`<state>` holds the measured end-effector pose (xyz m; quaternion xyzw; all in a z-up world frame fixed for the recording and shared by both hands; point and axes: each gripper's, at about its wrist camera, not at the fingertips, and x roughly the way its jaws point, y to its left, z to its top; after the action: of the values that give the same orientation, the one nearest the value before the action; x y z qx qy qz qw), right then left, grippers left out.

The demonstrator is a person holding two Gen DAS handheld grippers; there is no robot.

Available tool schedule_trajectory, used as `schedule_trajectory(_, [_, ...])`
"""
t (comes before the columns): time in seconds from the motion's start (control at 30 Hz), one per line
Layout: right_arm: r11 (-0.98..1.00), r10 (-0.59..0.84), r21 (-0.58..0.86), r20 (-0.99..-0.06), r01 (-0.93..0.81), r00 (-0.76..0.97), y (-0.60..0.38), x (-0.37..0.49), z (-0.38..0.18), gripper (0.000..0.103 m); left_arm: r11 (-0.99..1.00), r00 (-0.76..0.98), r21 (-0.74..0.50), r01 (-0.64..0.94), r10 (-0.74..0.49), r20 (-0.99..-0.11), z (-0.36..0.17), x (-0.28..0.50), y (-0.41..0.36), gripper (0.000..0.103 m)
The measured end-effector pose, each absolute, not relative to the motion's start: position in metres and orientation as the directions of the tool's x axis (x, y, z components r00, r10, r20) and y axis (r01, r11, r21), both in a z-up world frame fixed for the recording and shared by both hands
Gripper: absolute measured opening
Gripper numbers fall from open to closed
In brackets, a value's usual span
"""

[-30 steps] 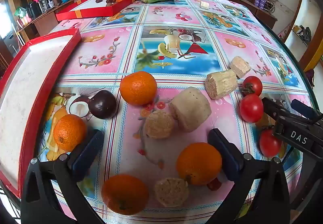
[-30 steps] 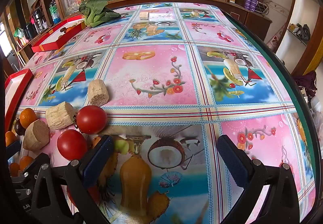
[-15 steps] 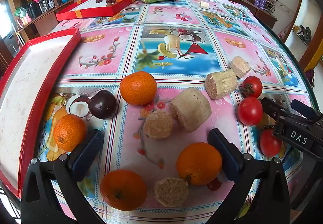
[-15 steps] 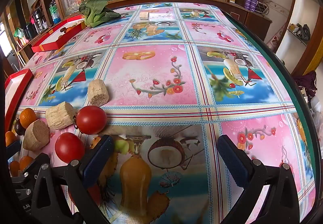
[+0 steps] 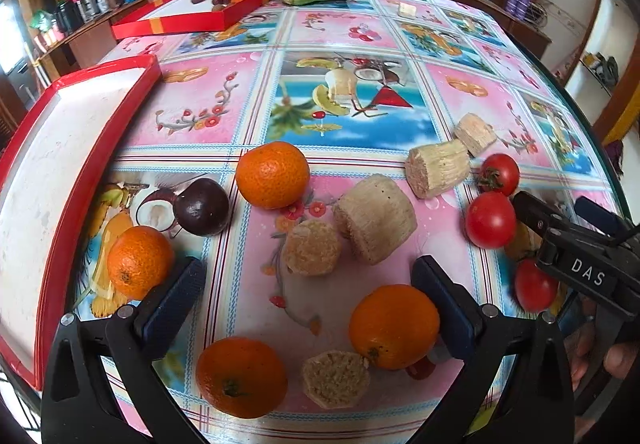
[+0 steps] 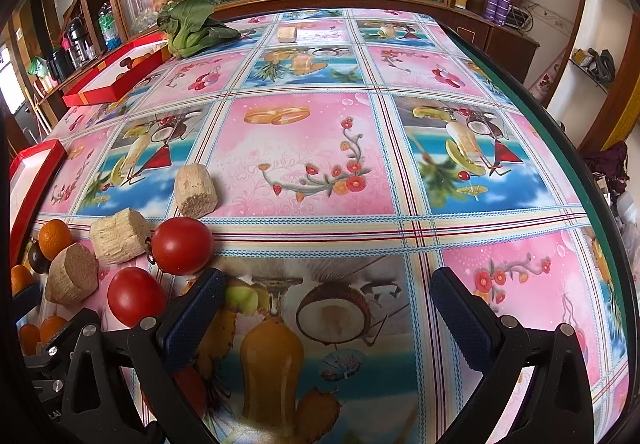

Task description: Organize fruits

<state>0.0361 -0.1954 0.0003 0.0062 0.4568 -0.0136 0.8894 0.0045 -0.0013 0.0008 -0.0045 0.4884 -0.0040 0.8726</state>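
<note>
My left tongs point(image 5: 307, 298) gape wide and empty over the oranges point(image 5: 394, 326), placed to pick one for the red tray point(image 5: 60, 179) alongside, while my right tongs point(image 6: 326, 310), equally open, hold nothing beside the tomatoes point(image 6: 182, 245).

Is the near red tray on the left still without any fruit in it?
Yes. In the left wrist view the near red tray shows only its bare white floor, and the oranges lie on the tablecloth.

Fruit-strewn table point(image 5: 352, 31), red trays point(image 5: 80, 147)
</note>
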Motion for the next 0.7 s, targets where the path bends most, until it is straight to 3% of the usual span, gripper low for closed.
schedule_trajectory(0.13, [0.998, 0.016, 0.052, -0.799, 0.043, 0.602, -0.205, 0.012, 0.022, 0.1, 0.992, 0.508, -0.08, 0.095, -0.117, -0.853, 0.025, -0.013, 0.016, 0.103])
schedule_trajectory(0.4, [0.987, 0.158, 0.125, -0.695, -0.099, 0.702, -0.193, -0.085, 0.089, 0.1, 0.97, 0.573, -0.021, 0.243, -0.161, -0.803, 0.06, -0.082, 0.049, 0.103])
schedule_trajectory(0.7, [0.962, 0.27, 0.165, -0.675, -0.217, 0.687, -0.162, -0.134, 0.086, 0.098, 0.965, 0.561, -0.064, 0.254, -0.201, -0.803, 0.051, -0.097, 0.069, 0.103])
